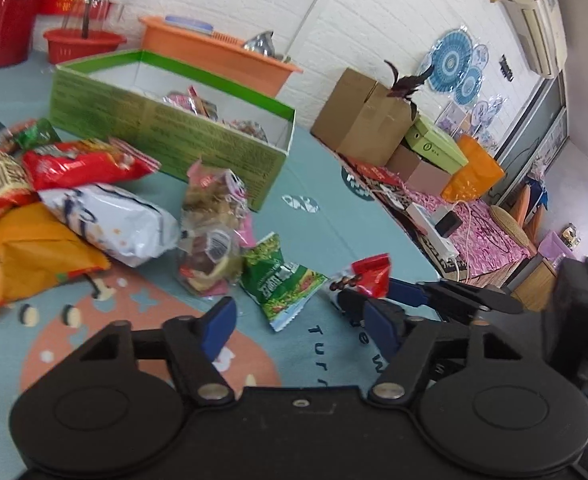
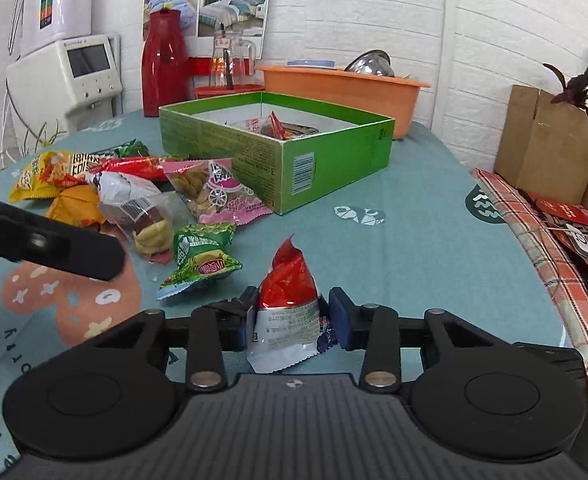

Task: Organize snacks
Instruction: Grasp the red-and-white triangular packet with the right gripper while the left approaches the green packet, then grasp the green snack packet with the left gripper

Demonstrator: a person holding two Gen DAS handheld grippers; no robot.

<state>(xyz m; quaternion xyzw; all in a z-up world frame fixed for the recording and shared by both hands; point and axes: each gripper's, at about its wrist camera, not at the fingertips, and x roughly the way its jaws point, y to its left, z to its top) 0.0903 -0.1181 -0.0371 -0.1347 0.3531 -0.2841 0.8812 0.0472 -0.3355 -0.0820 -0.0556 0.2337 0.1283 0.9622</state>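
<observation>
My right gripper point(image 2: 290, 320) is shut on a red and white snack packet point(image 2: 288, 300), held upright just above the table; it also shows in the left wrist view point(image 1: 368, 276). My left gripper point(image 1: 298, 320) is open and empty, low over the table near a green snack packet point(image 1: 280, 280), which also shows in the right wrist view point(image 2: 200, 256). A pile of snack bags point(image 1: 66, 200) lies to the left. The green open box point(image 2: 278, 148) behind holds a few packets point(image 2: 274, 126); it also shows in the left wrist view point(image 1: 166, 128).
An orange basin point(image 2: 342, 88), a red flask point(image 2: 164, 64) and a red tub with a glass jug point(image 2: 230, 64) stand behind the box. Cardboard boxes point(image 2: 546, 144) sit at the right on a patterned cloth. The left gripper's arm point(image 2: 46, 240) crosses the left side.
</observation>
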